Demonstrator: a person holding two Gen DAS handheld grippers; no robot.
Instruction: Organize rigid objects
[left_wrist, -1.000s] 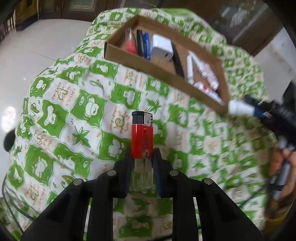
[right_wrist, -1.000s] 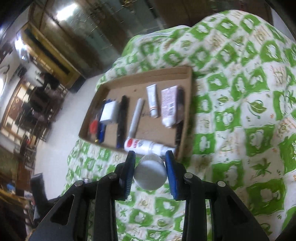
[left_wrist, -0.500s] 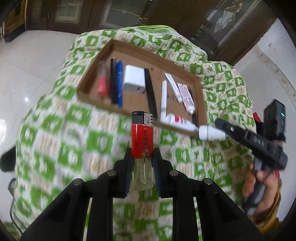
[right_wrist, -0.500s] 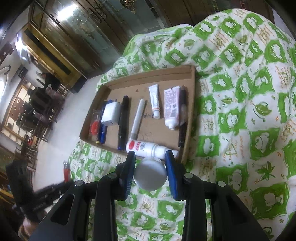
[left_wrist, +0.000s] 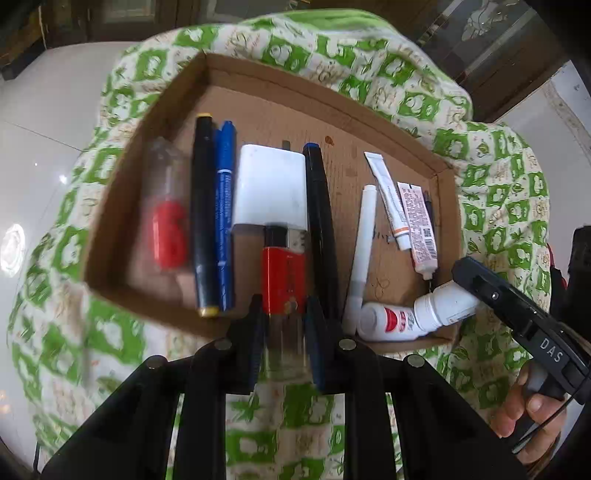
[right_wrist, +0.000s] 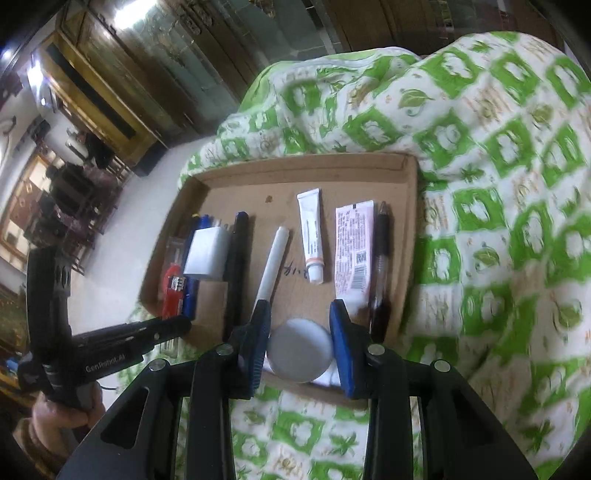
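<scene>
Your left gripper (left_wrist: 284, 317) has its two fingers clamped on the clear lower body of a red lighter (left_wrist: 283, 280), which stands upright between them with its metal head pointing away from you. Just past those fingertips lies the cardboard tray (left_wrist: 110, 236), and the lighter's top hangs over its near part, in front of a white charger block (left_wrist: 271, 188) and beside a long black pen (left_wrist: 321, 236). Left of your fingers, inside the tray, lie a blue marker (left_wrist: 225, 221) and a second red lighter (left_wrist: 168, 229).

Your right gripper (right_wrist: 299, 343) is closed on a white bottle (right_wrist: 299, 350), seen end-on between the pads. It is tilted steeply down over the tray's near right corner. Ahead of those fingers lie a white stick (right_wrist: 273, 262), a small white tube (right_wrist: 312, 236) and a pink tube (right_wrist: 352, 247). Your right hand (left_wrist: 532, 417) wraps the handle below, off to the right.
</scene>
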